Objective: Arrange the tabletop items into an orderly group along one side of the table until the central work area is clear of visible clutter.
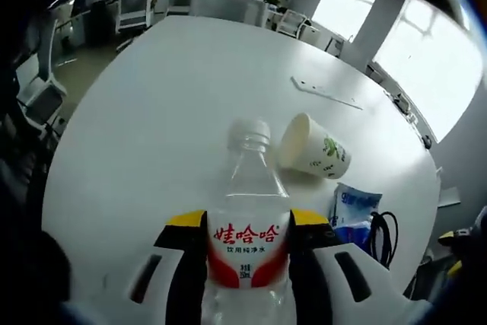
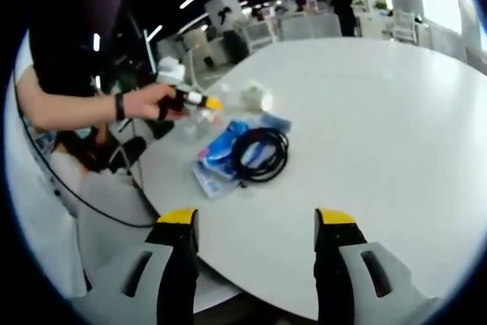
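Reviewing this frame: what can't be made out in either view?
- Left gripper view: the bottle's base is cut off by the bottom edge, between the left tool's jaws.
- Left gripper view: the blue packet and black cable are partly hidden by the jaw; packet print is unreadable.
- Right gripper view: the cup is small and blurred; the bottle is barely distinguishable near the hand.
- The right tool is open, holding nothing.

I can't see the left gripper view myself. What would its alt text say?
A clear water bottle with a red and white label is clamped between the left gripper's yellow-tipped jaws over a white table. Past it a paper cup lies on its side, with a blue packet and a coiled black cable nearby.
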{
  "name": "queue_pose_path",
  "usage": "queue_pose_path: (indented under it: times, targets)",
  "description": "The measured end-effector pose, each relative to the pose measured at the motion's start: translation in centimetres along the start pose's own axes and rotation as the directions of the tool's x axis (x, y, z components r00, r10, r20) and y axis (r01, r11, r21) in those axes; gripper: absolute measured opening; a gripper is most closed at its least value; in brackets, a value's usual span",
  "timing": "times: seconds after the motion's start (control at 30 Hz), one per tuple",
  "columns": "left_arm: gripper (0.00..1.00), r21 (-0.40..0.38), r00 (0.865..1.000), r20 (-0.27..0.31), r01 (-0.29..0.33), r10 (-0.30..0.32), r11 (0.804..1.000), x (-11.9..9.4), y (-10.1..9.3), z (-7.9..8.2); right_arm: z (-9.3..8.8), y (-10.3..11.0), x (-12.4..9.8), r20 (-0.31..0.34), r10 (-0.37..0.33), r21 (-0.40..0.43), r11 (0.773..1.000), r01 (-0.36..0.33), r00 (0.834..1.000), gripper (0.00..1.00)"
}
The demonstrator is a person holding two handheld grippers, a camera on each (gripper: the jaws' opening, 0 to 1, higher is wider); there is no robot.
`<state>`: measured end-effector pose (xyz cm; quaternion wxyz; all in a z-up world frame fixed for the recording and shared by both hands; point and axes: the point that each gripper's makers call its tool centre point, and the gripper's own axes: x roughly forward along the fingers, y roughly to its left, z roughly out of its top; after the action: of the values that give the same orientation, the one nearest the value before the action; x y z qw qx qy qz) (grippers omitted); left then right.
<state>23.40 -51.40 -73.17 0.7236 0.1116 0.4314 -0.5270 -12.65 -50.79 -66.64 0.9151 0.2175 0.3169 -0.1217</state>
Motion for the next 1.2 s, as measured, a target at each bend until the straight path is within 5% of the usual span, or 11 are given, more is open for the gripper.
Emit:
queue_pose_path:
  times: [1.2]
  targets:
    - [0.40, 0.073, 0.997, 0.076, 0.001, -0.006, 0.997, -5.9, -1.6, -1.4, -0.5, 2.2, -1.0, 0.026, 0.016, -0.025, 1.000, -0.015, 1.000, 0.58]
